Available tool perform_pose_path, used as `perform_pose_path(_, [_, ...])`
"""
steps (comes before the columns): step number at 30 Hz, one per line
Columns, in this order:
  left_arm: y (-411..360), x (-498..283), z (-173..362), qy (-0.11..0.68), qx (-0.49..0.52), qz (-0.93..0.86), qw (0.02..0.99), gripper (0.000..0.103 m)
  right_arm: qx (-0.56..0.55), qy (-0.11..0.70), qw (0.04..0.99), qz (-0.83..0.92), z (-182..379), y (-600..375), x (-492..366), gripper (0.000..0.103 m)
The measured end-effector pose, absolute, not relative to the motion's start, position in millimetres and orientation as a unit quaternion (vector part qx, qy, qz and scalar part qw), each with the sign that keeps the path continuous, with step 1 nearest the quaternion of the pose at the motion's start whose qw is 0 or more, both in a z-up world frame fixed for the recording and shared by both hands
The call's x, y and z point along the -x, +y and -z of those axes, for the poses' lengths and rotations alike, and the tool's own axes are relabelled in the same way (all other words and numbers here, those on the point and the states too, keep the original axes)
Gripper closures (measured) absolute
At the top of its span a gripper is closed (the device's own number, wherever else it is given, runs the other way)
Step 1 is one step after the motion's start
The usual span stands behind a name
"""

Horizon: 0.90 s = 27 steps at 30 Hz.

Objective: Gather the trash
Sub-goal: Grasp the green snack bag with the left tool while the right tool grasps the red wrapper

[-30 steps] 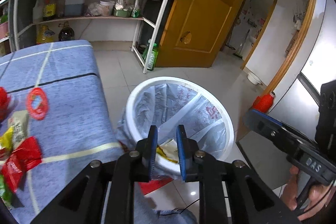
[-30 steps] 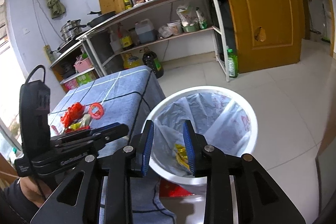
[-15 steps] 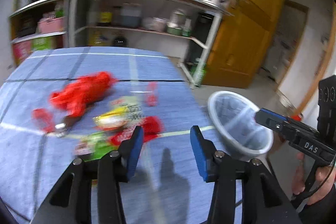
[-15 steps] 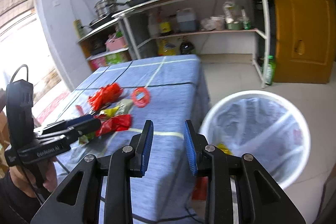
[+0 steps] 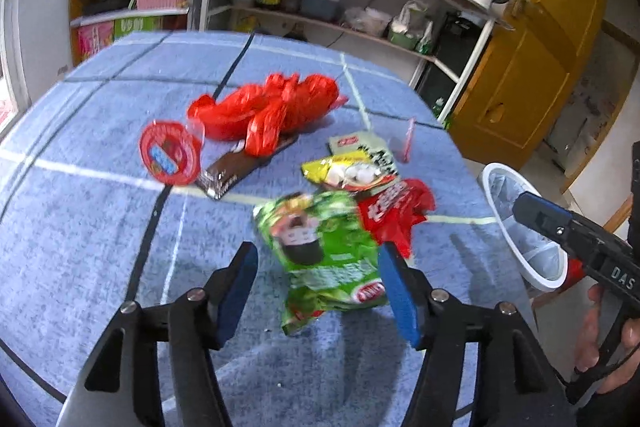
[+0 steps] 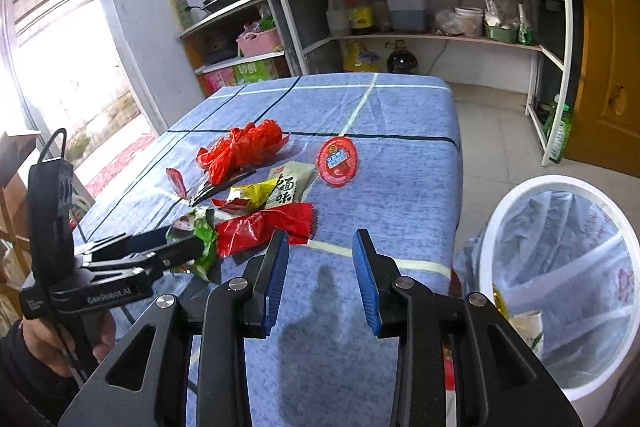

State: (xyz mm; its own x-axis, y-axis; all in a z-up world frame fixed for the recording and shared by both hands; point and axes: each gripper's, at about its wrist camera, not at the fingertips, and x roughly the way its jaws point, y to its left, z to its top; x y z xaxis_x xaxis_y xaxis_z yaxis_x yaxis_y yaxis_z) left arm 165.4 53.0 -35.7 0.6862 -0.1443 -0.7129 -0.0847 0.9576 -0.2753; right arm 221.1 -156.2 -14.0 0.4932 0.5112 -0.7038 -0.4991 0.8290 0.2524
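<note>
Over the table [image 5: 100, 227] my left claw [image 5: 316, 283] has swung back from the bin [image 6: 532, 195], now wide apart around the green wrapper [image 5: 324, 247], right claw [image 6: 320, 279] apart too, so next pickup begins

Left tongs [image 5: 316, 291] swung from bin, opened around green wrapper [image 5: 324, 251]

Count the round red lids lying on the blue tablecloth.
2. The right red lid lies just right of the pale packet; the left red lid lies left of the red plastic bag. Others may hide under wrappers.

Left claw [image 5: 318, 287], right claw [image 6: 320, 279]: black frames, blue pads, silver screws; dark sleeves, bare skin.
</note>
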Motion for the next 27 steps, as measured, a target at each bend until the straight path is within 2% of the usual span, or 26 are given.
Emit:
perform_pose_path(5, [50.8, -164.4, 36.1, 0.401, 0.147, 0.020, 0.904, 0.039, -0.006, 0.421, 0.856, -0.302, 17.8, -145.2, -227.5, 0.069])
perform_pose_path(6, [51.4, -163.7, 35.7, 0.400, 0.151, 0.023, 0.904, 0.053, -0.005, 0.422, 0.854, -0.303, 18.3, -142.4, -228.5, 0.069])
perform_pose_path(8, [52.9, -164.4, 35.9, 0.403, 0.157, 0.024, 0.902, 0.072, -0.003, 0.427, 0.849, -0.310, 20.1, -135.5, -231.0, 0.069])
perform_pose_path(9, [54.7, -163.9, 36.3, 0.401, 0.159, 0.024, 0.902, 0.079, 0.001, 0.431, 0.845, -0.316, 21.9, -131.0, -232.7, 0.069])
perform_pose_path(12, [59.5, -160.1, 37.0, 0.397, 0.163, 0.028, 0.903, 0.085, 0.011, 0.442, 0.837, -0.322, 27.8, -118.5, -238.9, 0.069])
perform_pose_path(27, [93.7, -147.4, 38.0, 0.382, 0.178, 0.020, 0.907, 0.086, -0.081, 0.526, 0.779, -0.330, 64.7, -105.1, -288.9, 0.068])
